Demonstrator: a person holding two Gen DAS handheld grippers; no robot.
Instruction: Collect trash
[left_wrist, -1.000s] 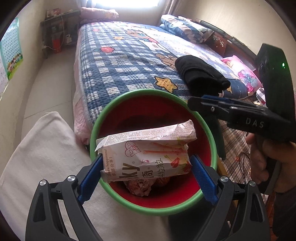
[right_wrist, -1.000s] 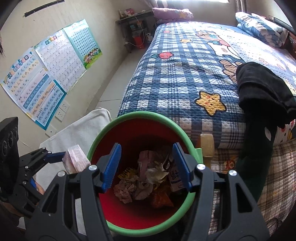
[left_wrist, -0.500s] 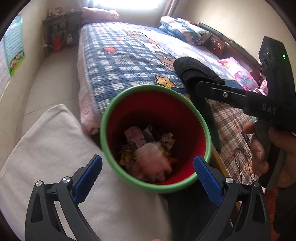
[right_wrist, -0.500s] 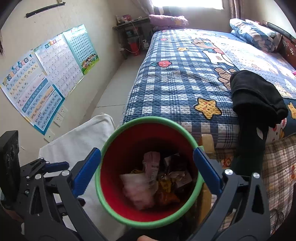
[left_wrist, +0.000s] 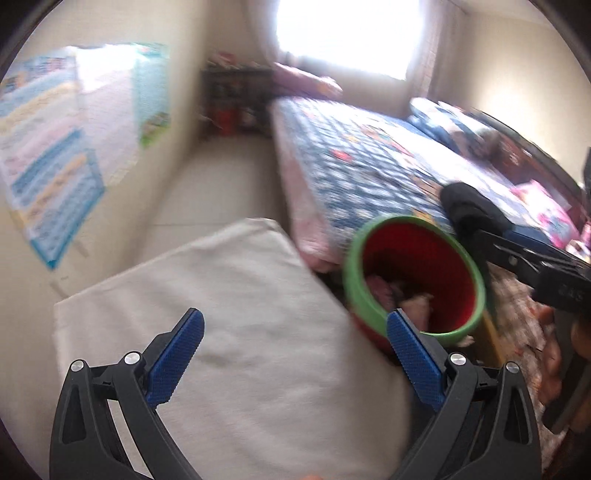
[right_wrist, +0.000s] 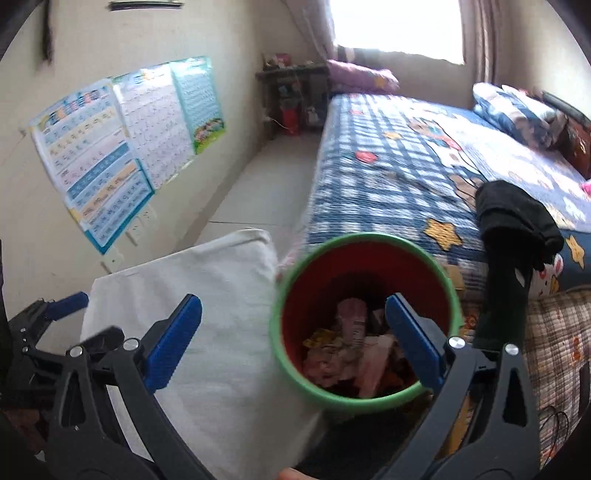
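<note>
Though filled, bin (right_wrist: 364, 400) beneath right gripper (right_wrist: 293, 334).

Bed (right_wrist: 388, 173) — black garment (right_wrist: 513, 214) on it.

The snack wrapper has left the left tongs (left_wrist: 295, 334), now spread empty, and lies in the bin (left_wrist: 413, 280).

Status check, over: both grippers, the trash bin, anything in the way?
Left gripper open, empty. Right gripper open, empty. Red bin upright beside the bed, wrappers inside. White cushion beside the bin; nothing blocks its mouth.
</note>
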